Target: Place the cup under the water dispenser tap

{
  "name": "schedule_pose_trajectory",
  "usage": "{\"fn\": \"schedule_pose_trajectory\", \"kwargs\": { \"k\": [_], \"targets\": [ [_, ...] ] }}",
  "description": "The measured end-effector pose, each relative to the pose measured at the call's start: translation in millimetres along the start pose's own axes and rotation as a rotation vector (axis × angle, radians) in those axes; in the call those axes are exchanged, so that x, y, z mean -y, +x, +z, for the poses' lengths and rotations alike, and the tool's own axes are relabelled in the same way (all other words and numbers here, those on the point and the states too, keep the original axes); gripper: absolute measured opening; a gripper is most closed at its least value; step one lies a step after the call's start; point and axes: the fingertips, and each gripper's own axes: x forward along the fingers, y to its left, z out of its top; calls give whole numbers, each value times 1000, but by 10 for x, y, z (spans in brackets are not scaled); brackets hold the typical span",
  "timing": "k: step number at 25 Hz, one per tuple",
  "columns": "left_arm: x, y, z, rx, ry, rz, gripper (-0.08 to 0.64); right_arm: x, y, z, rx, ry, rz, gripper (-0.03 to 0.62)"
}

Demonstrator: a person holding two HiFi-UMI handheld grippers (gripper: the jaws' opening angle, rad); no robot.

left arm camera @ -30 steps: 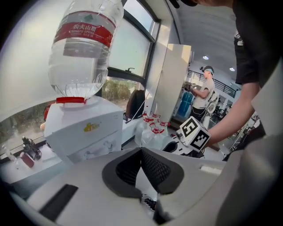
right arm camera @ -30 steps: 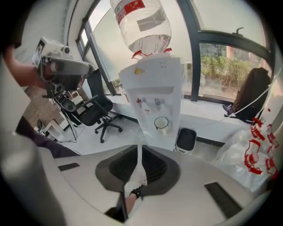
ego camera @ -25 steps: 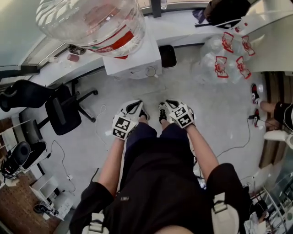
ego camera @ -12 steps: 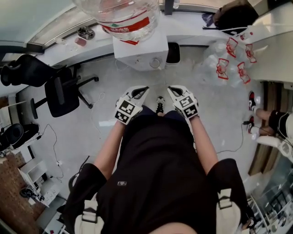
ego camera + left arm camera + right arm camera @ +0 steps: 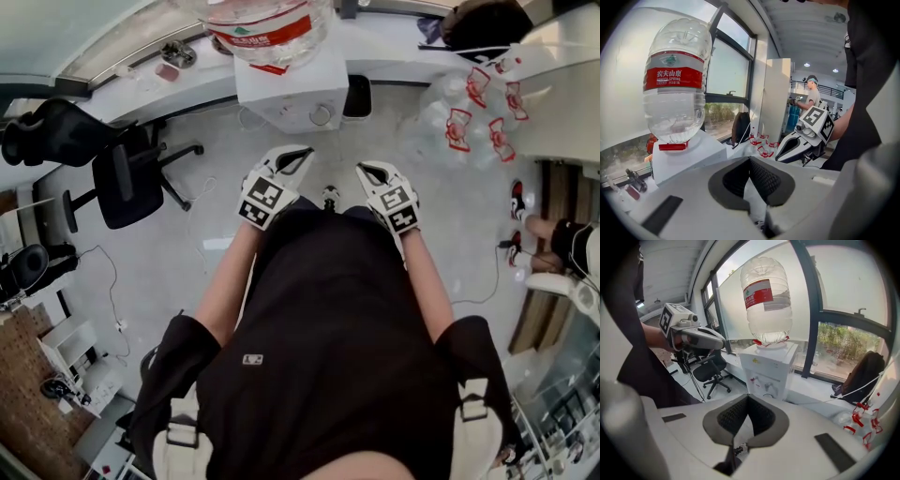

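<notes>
The white box-shaped water dispenser (image 5: 291,89), topped by an inverted clear plastic bottle with a red label (image 5: 267,23), is seen at the upper centre of the head view, with its taps (image 5: 754,379) on the front. Lower in the frame, the left gripper (image 5: 296,153) and right gripper (image 5: 368,170) are held side by side, each with jaws pressed together on nothing.

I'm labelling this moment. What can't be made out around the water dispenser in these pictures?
Taps: right gripper view, too small for detail.
Water bottle: head view, cut off by the top edge.
Cup: in no view.
</notes>
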Motion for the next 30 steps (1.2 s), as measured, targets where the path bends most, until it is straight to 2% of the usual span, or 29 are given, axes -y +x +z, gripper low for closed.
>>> {"fn": "schedule_pose_trajectory", "kwargs": {
  "k": [4, 10, 26, 30],
  "targets": [
    [-30, -54, -53, -3, -22, 16, 0, 43, -33, 182, 39, -17, -19, -3],
    [-63, -79, -82, 0, -42, 31, 0, -15, -33, 428, 82, -63, 0, -3],
    [9, -242, -195, -3, -55, 58, 0, -276, 27, 374, 69, -100, 35, -3],
    [40, -265, -207, 0, -57, 58, 0, -296, 51, 366, 72, -71, 40, -3]
  ]
}}
